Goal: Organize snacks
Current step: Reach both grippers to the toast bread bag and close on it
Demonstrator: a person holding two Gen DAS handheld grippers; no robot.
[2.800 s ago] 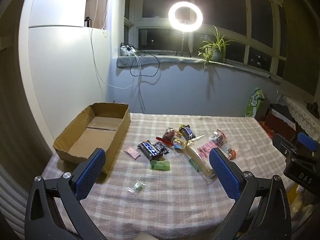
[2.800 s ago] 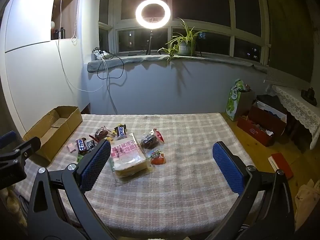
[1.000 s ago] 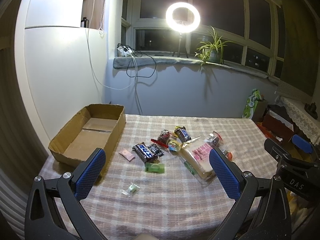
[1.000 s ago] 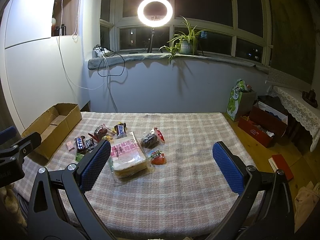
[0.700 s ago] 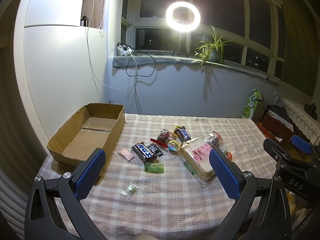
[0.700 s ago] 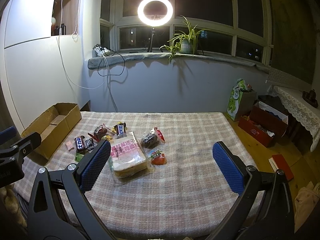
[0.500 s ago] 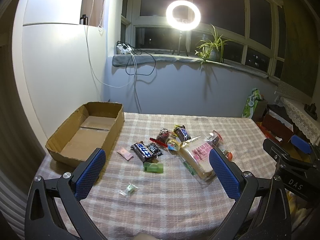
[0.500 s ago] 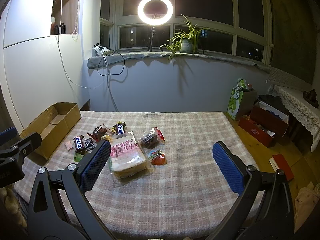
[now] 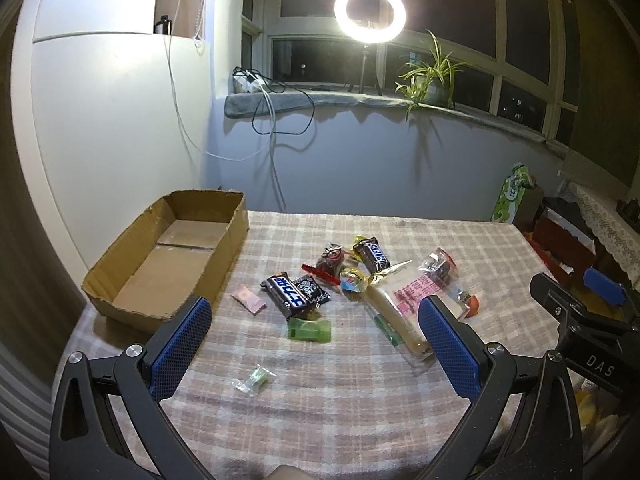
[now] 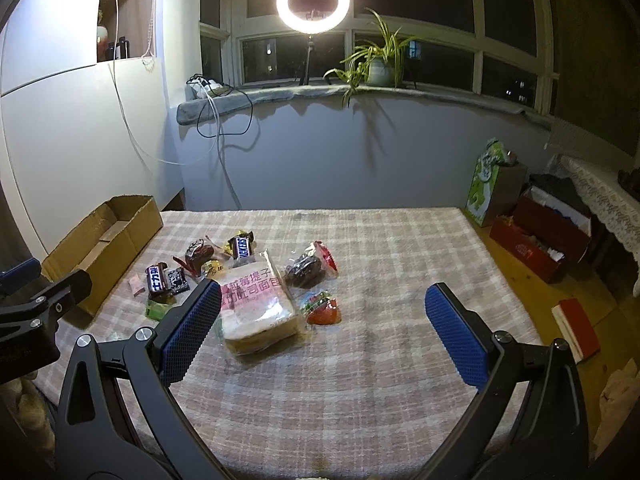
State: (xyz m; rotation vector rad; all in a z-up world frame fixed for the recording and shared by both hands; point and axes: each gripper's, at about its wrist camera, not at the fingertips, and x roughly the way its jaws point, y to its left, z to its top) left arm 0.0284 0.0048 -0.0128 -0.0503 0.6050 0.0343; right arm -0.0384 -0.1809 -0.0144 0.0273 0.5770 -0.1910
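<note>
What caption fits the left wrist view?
Open tongs hover over scattered snacks beside an empty cardboard box.

A ring light (image 10: 313,2) glows on the sill (image 10: 360,90) before dark windows (image 10: 432,12), beside a potted plant (image 10: 376,66). Cables (image 9: 280,120) hang down the pale wall (image 10: 340,152). A checked cloth covers the worktop (image 10: 380,280); red boxes (image 10: 540,240) sit on the wooden floor (image 10: 516,272).

Count of what lay on the desk (image 9: 360,408)

There was one cardboard box (image 9: 168,256), one bagged loaf of bread (image 10: 256,300), two Snickers bars (image 9: 289,291) (image 9: 373,254), one green packet (image 9: 310,330), one pink packet (image 9: 248,299), and several smaller wrapped sweets too jumbled to count surely.
</note>
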